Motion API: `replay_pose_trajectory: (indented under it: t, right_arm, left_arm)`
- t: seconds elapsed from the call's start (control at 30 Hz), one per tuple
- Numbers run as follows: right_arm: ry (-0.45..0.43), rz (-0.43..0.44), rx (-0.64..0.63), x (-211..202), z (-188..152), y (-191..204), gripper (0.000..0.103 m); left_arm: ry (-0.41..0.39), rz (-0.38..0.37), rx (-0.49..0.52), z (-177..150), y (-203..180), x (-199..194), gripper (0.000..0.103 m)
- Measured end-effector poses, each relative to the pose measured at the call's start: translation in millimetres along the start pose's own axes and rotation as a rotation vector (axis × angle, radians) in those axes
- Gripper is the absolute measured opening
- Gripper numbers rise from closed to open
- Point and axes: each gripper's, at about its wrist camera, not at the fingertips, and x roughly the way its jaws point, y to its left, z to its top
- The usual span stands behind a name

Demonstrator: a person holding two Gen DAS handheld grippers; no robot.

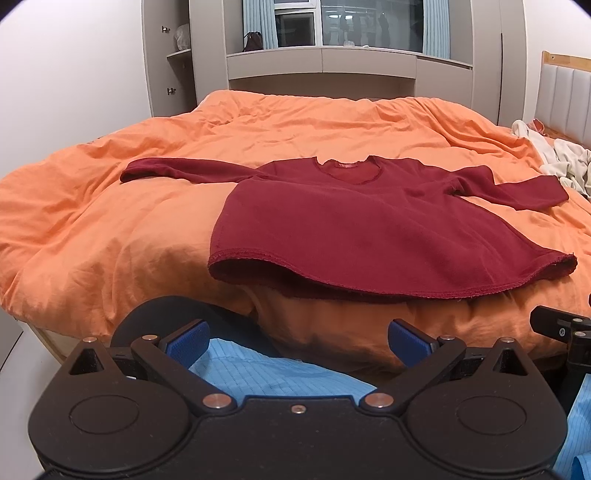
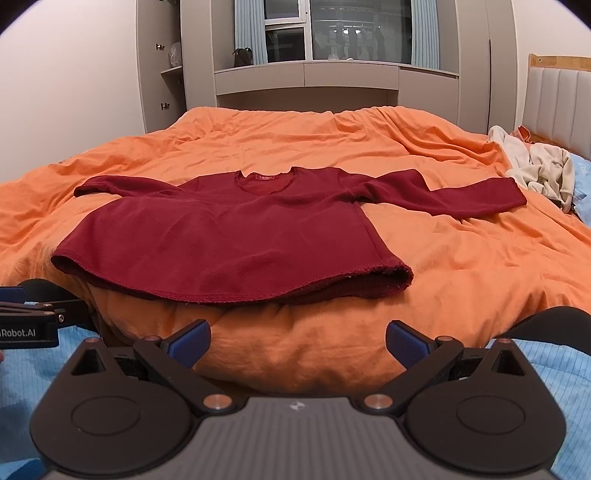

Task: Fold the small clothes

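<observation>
A dark red long-sleeved shirt [image 1: 369, 225] lies flat on the orange duvet [image 1: 110, 229], both sleeves spread out sideways, hem toward me. It also shows in the right wrist view [image 2: 229, 236]. My left gripper [image 1: 298, 341] is open and empty, held back from the bed edge, below and left of the hem. My right gripper [image 2: 298, 341] is open and empty, below and right of the hem. The left gripper's body shows at the left edge of the right wrist view [image 2: 33, 314], and the right gripper's body at the right edge of the left wrist view [image 1: 561, 328].
A pile of cream clothes [image 2: 535, 170] lies at the bed's right side near the padded headboard [image 2: 554, 99]. Grey cabinets and a window [image 2: 332, 33] stand behind the bed. A white wall [image 1: 74, 74] is at left. Blue fabric [image 1: 273, 373] is under the grippers.
</observation>
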Motion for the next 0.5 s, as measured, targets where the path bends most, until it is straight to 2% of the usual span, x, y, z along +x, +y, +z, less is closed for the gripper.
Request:
replay_pose_trajectory:
  t: [0.5]
  right_arm:
    - [0.019,0.003,0.013,6.7,3.2,-3.9,0.103]
  left_arm:
    - [0.022,0.002,0.019,6.5,-5.7,6.4,0.103]
